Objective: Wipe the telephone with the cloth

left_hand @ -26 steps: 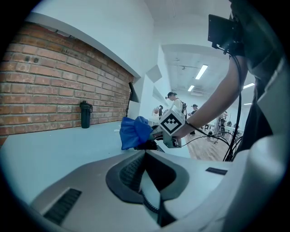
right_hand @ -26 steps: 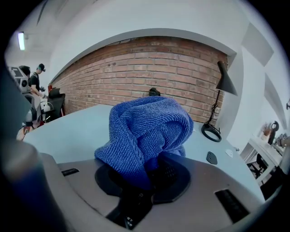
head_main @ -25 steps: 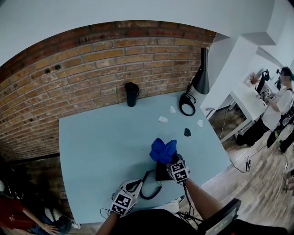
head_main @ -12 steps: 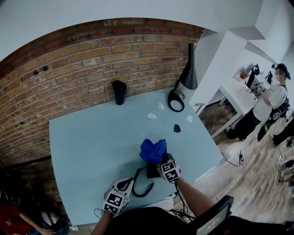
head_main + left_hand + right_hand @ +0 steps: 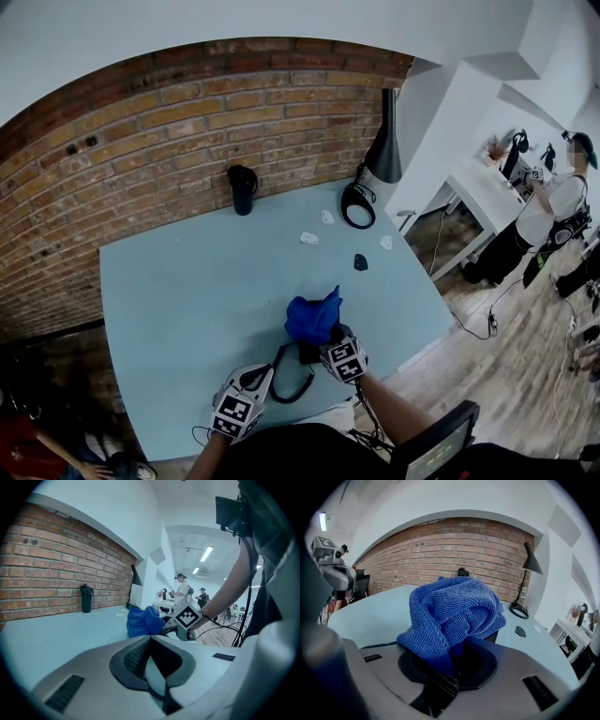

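A blue cloth (image 5: pixel 312 317) hangs bunched from my right gripper (image 5: pixel 330 343), which is shut on it. The cloth (image 5: pixel 454 611) lies over the black telephone (image 5: pixel 307 353), hiding most of it; only a dark corner of the telephone (image 5: pixel 496 636) shows beneath. A black coiled cord (image 5: pixel 292 377) loops from the telephone toward my left gripper (image 5: pixel 265 379), near the table's front edge. In the left gripper view the jaws stand closed, with a thin stretch of the coiled cord (image 5: pixel 156 689) between them. The cloth (image 5: pixel 143 620) and right gripper (image 5: pixel 166 629) show just ahead.
On the light blue table (image 5: pixel 187 281) a black tumbler (image 5: pixel 242 188) stands by the brick wall. A black lamp (image 5: pixel 380 150) with a ring base (image 5: pixel 357 206) is at the far right corner. Small white bits (image 5: pixel 309 238) and a dark piece (image 5: pixel 360 262) lie nearby. A person (image 5: pixel 553 211) stands at right.
The right gripper has drawn the cloth slightly toward me over the telephone, and the cloth's folds have shifted. The left gripper has stayed put over the last half second.
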Available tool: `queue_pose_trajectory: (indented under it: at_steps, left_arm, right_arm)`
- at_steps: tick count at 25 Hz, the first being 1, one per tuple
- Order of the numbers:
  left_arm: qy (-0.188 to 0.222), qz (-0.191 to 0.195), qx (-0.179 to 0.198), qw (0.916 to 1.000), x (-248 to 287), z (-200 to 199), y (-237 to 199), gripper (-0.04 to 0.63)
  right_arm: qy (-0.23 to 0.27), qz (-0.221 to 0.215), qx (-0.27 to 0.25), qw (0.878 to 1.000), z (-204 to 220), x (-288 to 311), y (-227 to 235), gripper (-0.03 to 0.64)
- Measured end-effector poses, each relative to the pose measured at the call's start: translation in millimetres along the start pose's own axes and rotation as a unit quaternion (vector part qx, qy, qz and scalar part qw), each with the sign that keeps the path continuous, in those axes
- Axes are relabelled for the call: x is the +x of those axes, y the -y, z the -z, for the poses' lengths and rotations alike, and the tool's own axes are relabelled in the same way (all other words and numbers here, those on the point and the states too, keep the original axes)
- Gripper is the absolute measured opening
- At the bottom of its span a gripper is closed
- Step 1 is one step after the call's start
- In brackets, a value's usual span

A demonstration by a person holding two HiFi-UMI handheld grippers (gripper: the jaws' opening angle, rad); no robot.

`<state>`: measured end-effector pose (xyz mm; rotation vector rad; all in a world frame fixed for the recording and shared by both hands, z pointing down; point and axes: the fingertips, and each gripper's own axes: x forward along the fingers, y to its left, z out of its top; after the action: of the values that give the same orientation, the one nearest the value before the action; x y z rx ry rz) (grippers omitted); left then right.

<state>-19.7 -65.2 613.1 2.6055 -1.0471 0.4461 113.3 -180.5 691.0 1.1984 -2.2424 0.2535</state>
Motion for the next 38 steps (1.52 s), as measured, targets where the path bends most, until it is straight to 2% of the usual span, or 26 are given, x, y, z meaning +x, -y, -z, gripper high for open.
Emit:
queue_pose_trajectory:
  at_steps: [38]
  left_arm:
    - [-0.004, 0.018, 0.009, 0.9998, -1.5, 4.4, 12.5, 0.011]
  right_arm:
    - [-0.073, -0.050, -0.001, 0.996, 85.1, -41.4, -63.4, 0.127]
